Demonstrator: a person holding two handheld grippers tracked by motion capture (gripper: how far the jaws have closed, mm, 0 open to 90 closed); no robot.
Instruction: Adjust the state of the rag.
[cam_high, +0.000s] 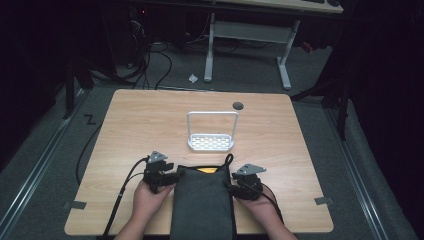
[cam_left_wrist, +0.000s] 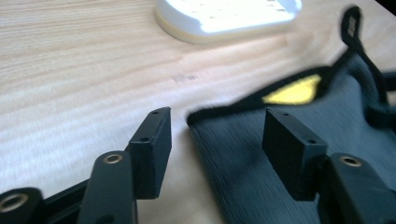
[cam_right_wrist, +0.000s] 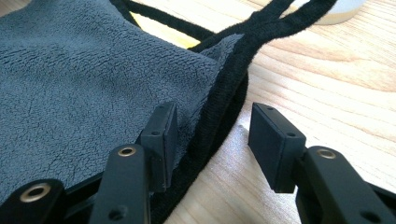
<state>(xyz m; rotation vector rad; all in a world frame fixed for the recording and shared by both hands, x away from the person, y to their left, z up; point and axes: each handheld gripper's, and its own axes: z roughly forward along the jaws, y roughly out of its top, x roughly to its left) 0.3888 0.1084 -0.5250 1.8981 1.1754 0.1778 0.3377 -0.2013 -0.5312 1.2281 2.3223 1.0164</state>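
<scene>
Both grippers open at the far corners of a grey cloth on the table.

Left to right: the left gripper (cam_high: 169, 178) stands at the far left corner of the grey microfibre cloth (cam_high: 202, 200), jaws apart, one over bare wood and one over the fabric, clamping nothing. The cloth lies flat at the near table (cam_high: 125, 130) edge, black-bound, with a yellow patch (cam_left_wrist: 294, 91) at its far hem and a black hanging loop (cam_high: 228, 160). The right gripper (cam_high: 234, 186) straddles the bound right edge, jaws apart, not pressing. Beyond stands a white rack (cam_high: 211, 131). Risk, as judged: closing from here may pinch only the binding, so a corner slips out on lifting; the loop may snag a jaw.
</scene>
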